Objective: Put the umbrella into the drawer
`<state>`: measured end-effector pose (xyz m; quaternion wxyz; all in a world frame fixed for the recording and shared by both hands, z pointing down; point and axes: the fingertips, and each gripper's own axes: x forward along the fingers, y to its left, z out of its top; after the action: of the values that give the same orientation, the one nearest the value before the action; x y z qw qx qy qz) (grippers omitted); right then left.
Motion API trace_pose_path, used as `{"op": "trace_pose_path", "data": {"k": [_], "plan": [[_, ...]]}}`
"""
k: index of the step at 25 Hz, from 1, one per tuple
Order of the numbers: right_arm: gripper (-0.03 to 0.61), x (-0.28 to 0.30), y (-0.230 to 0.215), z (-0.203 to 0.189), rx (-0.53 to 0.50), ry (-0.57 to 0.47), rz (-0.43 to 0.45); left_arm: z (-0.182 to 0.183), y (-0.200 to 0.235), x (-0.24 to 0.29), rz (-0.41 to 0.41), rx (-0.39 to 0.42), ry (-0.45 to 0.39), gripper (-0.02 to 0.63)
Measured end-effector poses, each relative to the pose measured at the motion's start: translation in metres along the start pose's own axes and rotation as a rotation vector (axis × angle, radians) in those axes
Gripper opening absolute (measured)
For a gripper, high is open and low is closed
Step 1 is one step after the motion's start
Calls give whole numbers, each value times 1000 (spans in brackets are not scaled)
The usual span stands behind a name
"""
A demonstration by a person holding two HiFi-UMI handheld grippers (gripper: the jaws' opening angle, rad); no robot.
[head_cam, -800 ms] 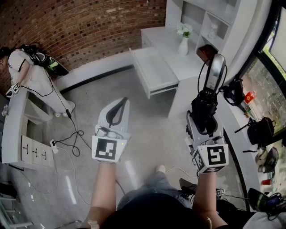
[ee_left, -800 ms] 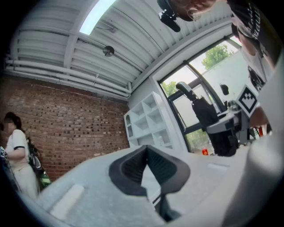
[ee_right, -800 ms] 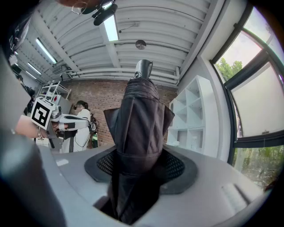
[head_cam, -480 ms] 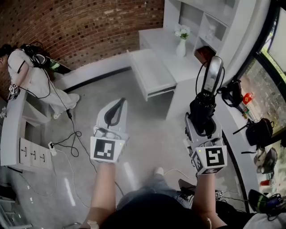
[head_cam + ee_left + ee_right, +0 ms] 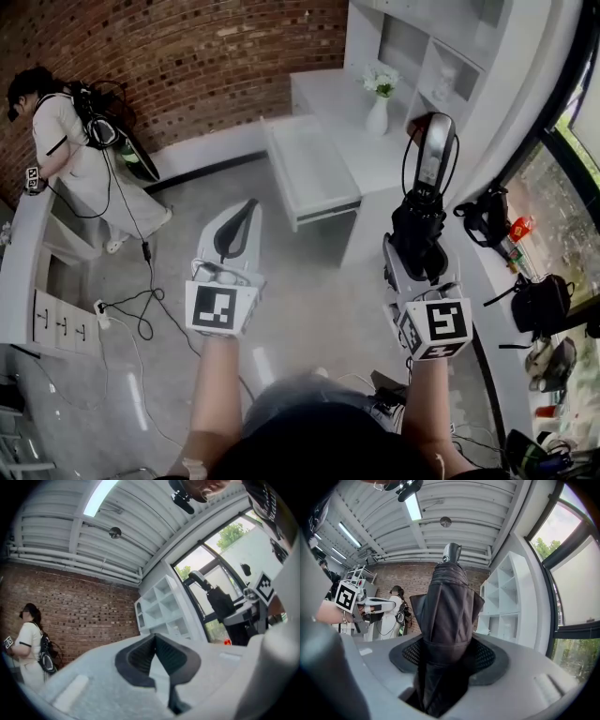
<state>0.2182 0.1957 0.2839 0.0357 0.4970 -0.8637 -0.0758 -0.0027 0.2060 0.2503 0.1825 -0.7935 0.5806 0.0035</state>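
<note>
A red brick wall closes the far side of the room above a grey floor. In the head view a tall white shelf unit stands at the upper right. A low white surface runs out from its foot. An open white drawer is pulled out from below that surface toward the floor, and its inside looks bare. A person with a backpack stands at the far left by the wall. The folded black umbrella is not in the drawer. It juts out of the right claw, to the right of the drawer, with its grey handle at the far end, pointing away from the wearer. The right claw is clenched on the umbrella's dark fabric, with a pad pressing on each side. The left claw hangs over the floor with its tips together and nothing between them. A small white vase of flowers stands on the surface.
</note>
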Motion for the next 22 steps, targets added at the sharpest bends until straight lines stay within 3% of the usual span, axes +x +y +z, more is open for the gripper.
{"op": "trace_pose_path", "data": {"k": [7,22], "plan": [[252,13,-36,-15,23,13,28,-6,-18,35,2,-7,9,-6],[253,79,-60,-37,43,51,29,-41,16,98,13,-29,27,-6]]}}
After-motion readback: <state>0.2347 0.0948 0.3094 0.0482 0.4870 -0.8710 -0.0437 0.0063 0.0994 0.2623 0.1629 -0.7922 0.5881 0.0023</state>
